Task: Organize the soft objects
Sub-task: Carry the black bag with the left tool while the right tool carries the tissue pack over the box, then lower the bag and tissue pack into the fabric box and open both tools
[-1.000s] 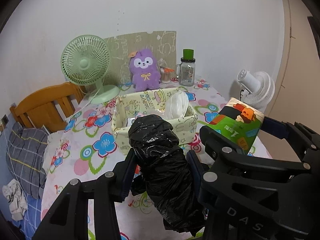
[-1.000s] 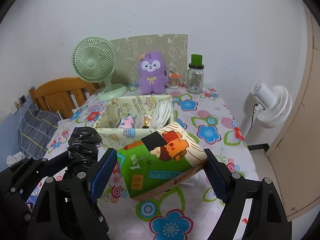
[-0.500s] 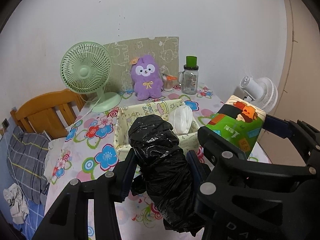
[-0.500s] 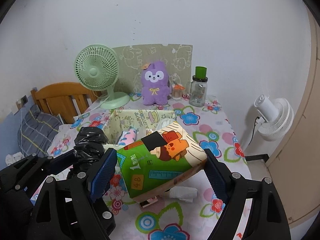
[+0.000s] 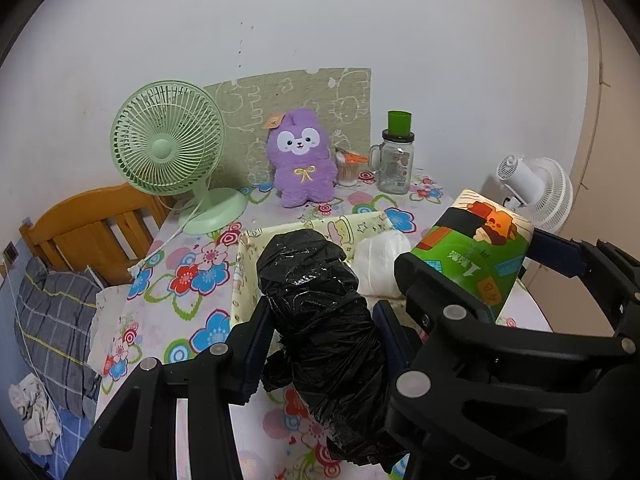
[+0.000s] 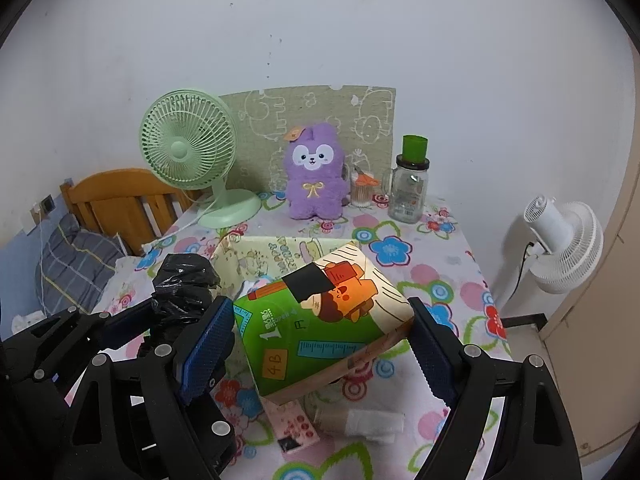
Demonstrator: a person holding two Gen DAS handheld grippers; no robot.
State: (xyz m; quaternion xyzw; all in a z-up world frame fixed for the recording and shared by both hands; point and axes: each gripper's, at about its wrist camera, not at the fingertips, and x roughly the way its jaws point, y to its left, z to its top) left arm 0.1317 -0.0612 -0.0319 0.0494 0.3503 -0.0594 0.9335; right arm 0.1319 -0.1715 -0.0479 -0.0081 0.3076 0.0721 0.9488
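A black bag bundle (image 5: 324, 320) was gripped between the blue pads of the left claw (image 5: 320, 332), its crumpled top raised over the near left corner of a yellow fabric bin (image 5: 240, 280). In the right wrist view the same bundle (image 6: 182, 292) was seen at the left, just beside the right claw's left finger (image 6: 206, 348).

A green tissue pack (image 6: 320, 320) with a cartoon print was clamped across its width by the right claw (image 6: 322, 352), whose jaws were spread wide around it. The pack was tilted, one corner low, and was held above the near rim of the bin (image 6: 272, 252) and over the flowered cloth of the worktop (image 6: 440, 280). In the left wrist view the pack (image 5: 476, 252) was seen at the right, near the bundle but apart from it.

A white soft wad (image 5: 380, 264) was seen inside the bin, at its right side. On the worktop under the pack, a small pink card (image 6: 290, 424) and a pale roll (image 6: 360, 420) were lying near the front edge.

Along the far edge, a green fan (image 6: 188, 160), a purple plush (image 6: 316, 172) and a jar (image 6: 410, 188) with a green cap were lined up left to right against the wall. A white fan (image 6: 560, 240) was standing off the worktop at the right, and a wooden bedhead (image 6: 120, 196) was seen at the left.
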